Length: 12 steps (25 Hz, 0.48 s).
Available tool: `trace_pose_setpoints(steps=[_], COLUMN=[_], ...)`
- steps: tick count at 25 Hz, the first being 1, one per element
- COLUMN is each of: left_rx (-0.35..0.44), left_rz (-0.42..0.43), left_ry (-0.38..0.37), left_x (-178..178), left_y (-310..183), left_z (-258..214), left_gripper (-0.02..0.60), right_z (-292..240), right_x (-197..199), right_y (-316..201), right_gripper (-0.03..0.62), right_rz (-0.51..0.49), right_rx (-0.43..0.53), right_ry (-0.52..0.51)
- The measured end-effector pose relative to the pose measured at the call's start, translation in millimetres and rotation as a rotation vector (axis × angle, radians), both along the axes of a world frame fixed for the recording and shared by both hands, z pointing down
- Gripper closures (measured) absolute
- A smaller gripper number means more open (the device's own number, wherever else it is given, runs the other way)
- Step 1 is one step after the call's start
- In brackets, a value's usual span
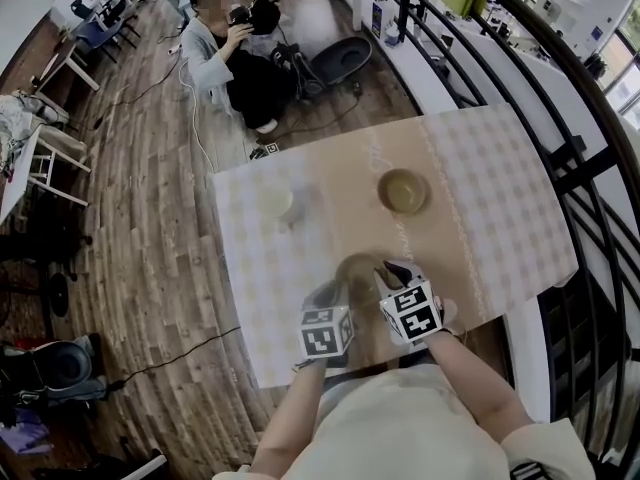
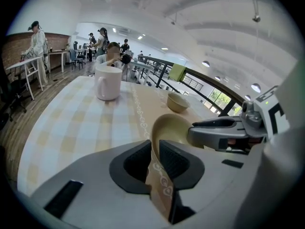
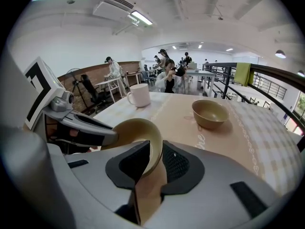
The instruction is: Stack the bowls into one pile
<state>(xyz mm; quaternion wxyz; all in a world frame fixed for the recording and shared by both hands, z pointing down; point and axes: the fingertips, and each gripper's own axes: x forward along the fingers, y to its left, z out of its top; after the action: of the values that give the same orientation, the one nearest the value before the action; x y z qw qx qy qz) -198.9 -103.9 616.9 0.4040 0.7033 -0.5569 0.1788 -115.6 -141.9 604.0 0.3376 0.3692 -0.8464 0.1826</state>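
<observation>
- At the near edge of the table (image 1: 500,188), your left gripper (image 2: 155,161) is clamped on the near bowl (image 2: 171,128), with the rim pinched between its pads.
- Your right gripper (image 3: 152,163) grips the opposite rim of the same bowl.
- Farther across the table, the second bowl (image 1: 403,191) sits upright, well apart from the near one, with a white mug (image 1: 275,203) to its left.

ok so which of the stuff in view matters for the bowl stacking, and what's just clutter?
Job: near bowl, rim clamped by left gripper and right gripper; far bowl on the table.
Lying about: white mug; seated person beyond the table.
</observation>
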Motion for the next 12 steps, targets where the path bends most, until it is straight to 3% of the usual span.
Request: trace_pose_setpoints(steps=[12], left_rx=[0.079], left_rz=[0.014], left_ry=[0.020], left_x=[-4.1], left_y=[-10.0], left_z=[-36.2], left_gripper=[0.549], right_z=[-39.0], right_x=[4.1], right_y=[-3.1], right_gripper=[0.554], right_rz=[0.070], right_rx=[0.096], right_ry=[-0.015])
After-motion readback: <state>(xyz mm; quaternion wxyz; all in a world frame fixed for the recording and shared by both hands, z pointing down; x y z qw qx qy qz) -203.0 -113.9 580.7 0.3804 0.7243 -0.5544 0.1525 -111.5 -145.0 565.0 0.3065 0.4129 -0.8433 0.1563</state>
